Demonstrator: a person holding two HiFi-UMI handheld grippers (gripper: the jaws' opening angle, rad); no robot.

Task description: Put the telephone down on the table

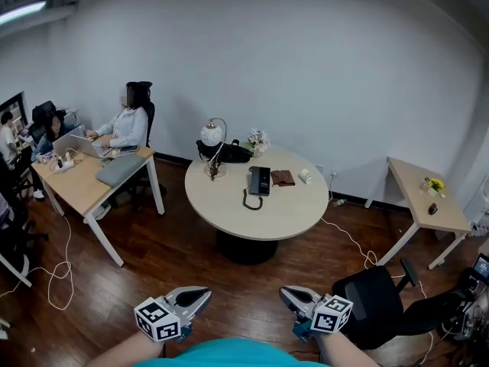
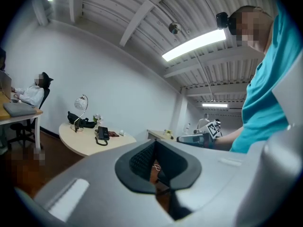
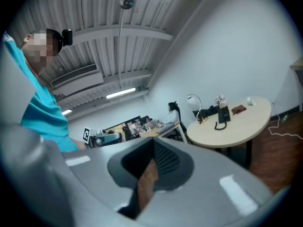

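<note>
A black telephone (image 1: 259, 180) lies on the round light-wood table (image 1: 283, 212), its coiled cord looping toward the table's near edge. No gripper touches it. Both grippers are close to my body at the bottom of the head view, well short of the table. My left gripper (image 1: 203, 292) and right gripper (image 1: 285, 292) are both shut and hold nothing. The left gripper view shows its own jaws (image 2: 156, 167) closed, the telephone (image 2: 102, 132) far off at the left. From the right gripper (image 3: 151, 167), the telephone (image 3: 223, 113) shows small at the right.
On the round table stand a desk lamp (image 1: 213, 140), a black bag (image 1: 229, 153), flowers (image 1: 257, 140), a brown wallet (image 1: 283, 177) and a small white object (image 1: 305, 176). People sit at a desk (image 1: 92, 182) to the left. A side table (image 1: 424, 197), black chair (image 1: 378, 300) and floor cable (image 1: 348, 239) are on the right.
</note>
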